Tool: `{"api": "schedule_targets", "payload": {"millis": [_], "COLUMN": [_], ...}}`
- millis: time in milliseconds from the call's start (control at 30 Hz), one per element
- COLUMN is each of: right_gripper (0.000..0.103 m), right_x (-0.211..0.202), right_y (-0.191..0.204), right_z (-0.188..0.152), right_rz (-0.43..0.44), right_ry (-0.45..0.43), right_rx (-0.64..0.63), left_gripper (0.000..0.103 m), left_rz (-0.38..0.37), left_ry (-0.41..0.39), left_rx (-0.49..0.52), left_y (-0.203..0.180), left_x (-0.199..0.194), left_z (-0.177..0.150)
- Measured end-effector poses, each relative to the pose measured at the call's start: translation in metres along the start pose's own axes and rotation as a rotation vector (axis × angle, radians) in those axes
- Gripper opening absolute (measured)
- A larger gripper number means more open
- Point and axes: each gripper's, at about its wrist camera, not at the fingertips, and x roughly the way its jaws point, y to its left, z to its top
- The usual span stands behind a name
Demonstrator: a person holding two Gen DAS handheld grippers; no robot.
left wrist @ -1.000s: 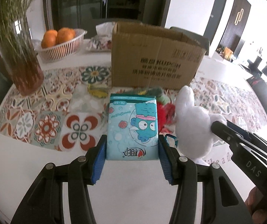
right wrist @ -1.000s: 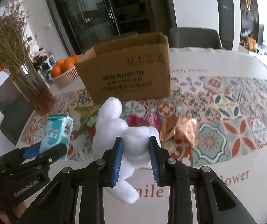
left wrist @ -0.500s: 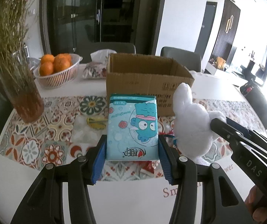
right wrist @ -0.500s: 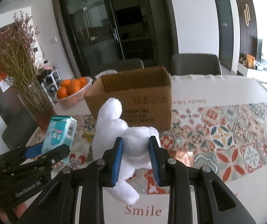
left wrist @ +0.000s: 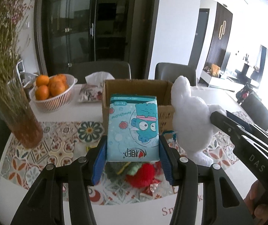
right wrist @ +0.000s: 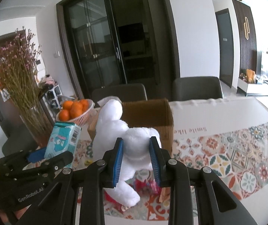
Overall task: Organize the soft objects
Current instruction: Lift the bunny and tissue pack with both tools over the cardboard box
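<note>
My left gripper (left wrist: 133, 150) is shut on a light blue tissue pack (left wrist: 133, 125) with a cartoon fish print, held upright above the table. To its right the white plush toy (left wrist: 190, 116) hangs in my right gripper (right wrist: 136, 156), whose blue pads squeeze its body (right wrist: 135, 142). The tissue pack (right wrist: 63, 140) also shows at the left of the right wrist view. Behind both stands an open cardboard box (left wrist: 135, 93), also seen as the box (right wrist: 149, 116). Red and green soft items (left wrist: 139, 174) lie on the patterned runner below the pack.
A white basket of oranges (left wrist: 51, 93) and a tissue bag (left wrist: 90, 91) sit at the back left. A glass vase of dried flowers (left wrist: 15, 112) stands at the left. Dark chairs (right wrist: 196, 88) line the table's far side. A snack wrapper (left wrist: 150, 187) lies near the soft items.
Both grippers have risen with the tissue pack and the plush toy, and both views have tipped up, so the box now sits lower behind the held things and its open top shows.
</note>
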Motion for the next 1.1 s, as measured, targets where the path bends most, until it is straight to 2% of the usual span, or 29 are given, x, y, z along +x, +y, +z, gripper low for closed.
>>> {"api": "schedule_targets", "payload": {"millis": [567, 1100], "right_gripper": [0.029, 0.029], "right_x": [0.016, 0.068], "right_y": [-0.002, -0.008], "right_z": [0.058, 0.090], "right_rz": [0.033, 0.041], "right_ry": [-0.098, -0.090], "right_rx": [-0.005, -0.016], "left_gripper": [0.051, 0.051], "left_rz": [-0.016, -0.023], "left_ry": [-0.080, -0.031], "left_rx": [0.060, 0.073], "left_y": [0.002, 0.012], "left_x": [0.007, 0.060], "left_z": [0.058, 0.098]}}
